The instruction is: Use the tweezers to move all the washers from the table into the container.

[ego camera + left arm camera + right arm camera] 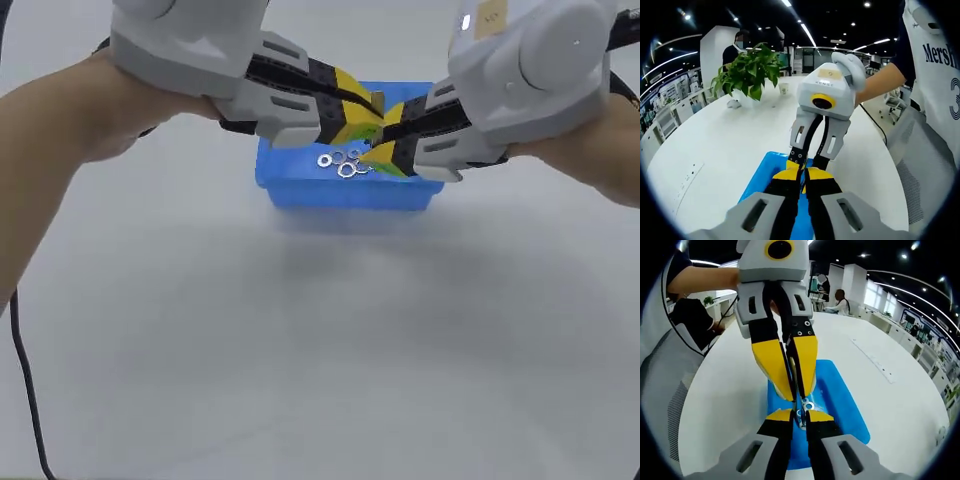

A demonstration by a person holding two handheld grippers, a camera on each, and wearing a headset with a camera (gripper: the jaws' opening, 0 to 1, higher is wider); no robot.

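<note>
A blue container (345, 192) stands on the white table, with several silver washers (343, 162) lying inside it. Both grippers meet tip to tip just above it. My left gripper (368, 110) comes in from the left and my right gripper (380, 150) from the right. In the right gripper view, thin metal tweezers (799, 407) run between my right gripper's (799, 418) closed yellow jaws and up between the left gripper's yellow fingers (772, 362). The tweezer tips hang over the washers (808, 405). In the left gripper view, my left gripper (801, 176) is closed over the container (762, 172).
The white table (300, 340) stretches wide around the container. A black cable (25, 385) hangs at its left edge. A potted plant (747, 70) stands far back on the table. People sit at desks in the background.
</note>
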